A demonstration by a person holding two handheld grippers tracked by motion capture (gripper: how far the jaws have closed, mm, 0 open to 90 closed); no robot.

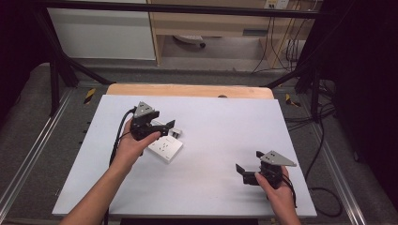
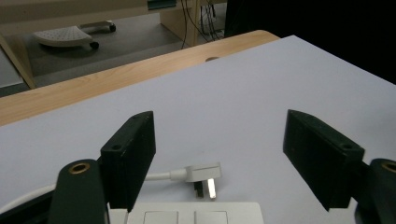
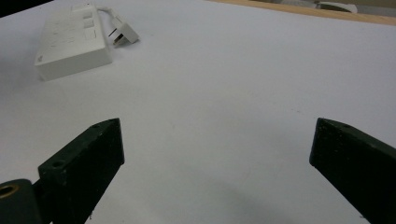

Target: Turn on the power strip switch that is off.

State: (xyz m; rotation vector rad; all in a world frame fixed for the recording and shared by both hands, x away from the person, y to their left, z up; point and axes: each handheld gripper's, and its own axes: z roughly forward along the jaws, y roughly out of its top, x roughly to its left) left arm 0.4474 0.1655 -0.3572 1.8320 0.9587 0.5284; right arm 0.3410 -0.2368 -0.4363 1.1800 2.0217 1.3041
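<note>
Right gripper (image 1: 248,166): nearest the table's front edge, on the right, held in the person's right hand (image 1: 277,190); jaws spread wide over bare white table (image 1: 225,140).
Left gripper (image 1: 162,125): farther back on the left, in the left hand (image 1: 133,145), jaws spread wide, nothing between them.
Power strip (image 1: 165,147): white, flat on the table, just under the left gripper.
Plug (image 2: 201,175): white, lying beside the strip's far end, metal pins showing, on a white cord (image 2: 156,176).
</note>
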